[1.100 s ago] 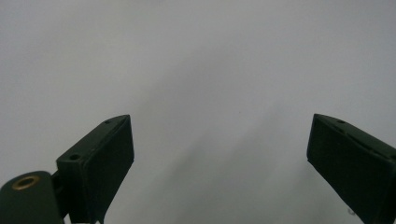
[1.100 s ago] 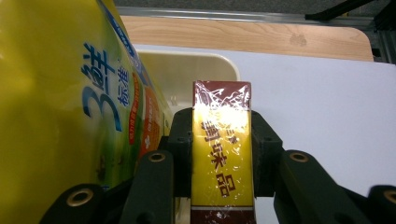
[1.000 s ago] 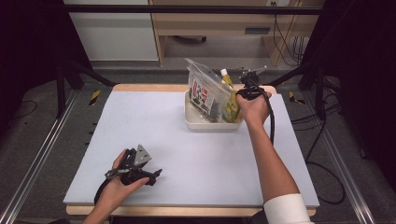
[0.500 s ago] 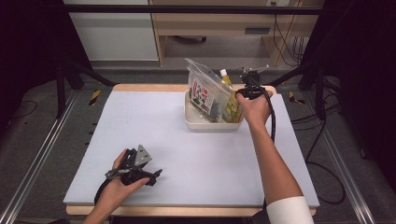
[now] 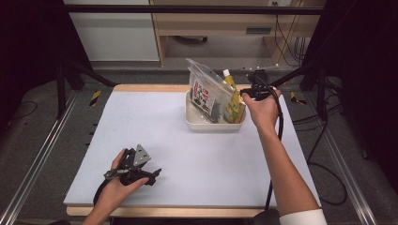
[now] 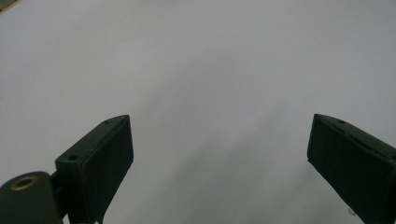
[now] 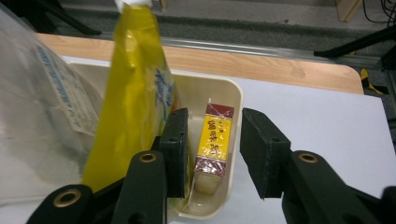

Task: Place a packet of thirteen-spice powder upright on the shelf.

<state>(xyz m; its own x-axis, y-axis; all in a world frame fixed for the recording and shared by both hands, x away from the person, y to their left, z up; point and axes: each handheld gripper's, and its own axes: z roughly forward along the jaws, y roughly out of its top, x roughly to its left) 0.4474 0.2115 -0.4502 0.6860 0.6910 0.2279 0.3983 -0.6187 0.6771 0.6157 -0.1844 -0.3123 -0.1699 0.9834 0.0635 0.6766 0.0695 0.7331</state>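
Note:
A cream tray (image 5: 213,125) at the back of the table holds a clear printed bag (image 5: 206,91), a yellow spouted pouch (image 5: 231,101) and a small yellow-and-red box (image 7: 214,140). My right gripper (image 5: 248,91) hovers over the tray's right end. In the right gripper view its jaws (image 7: 214,114) stand a little apart above the box. They touch neither the box nor the pouch (image 7: 135,93) to their left, and they have just been opening. My left gripper (image 5: 152,174) rests low over the white mat near the front left, its jaws (image 6: 219,119) wide open with nothing between them.
The white mat (image 5: 164,122) covers the wooden table. Dark stand legs and cables flank the table on both sides. A wooden cabinet stands behind the back edge. The tray's rim (image 7: 224,88) lies close to the table's far right corner.
My right gripper has lifted slightly above the tray's right end. The left hand and its gripper have stayed where they were.

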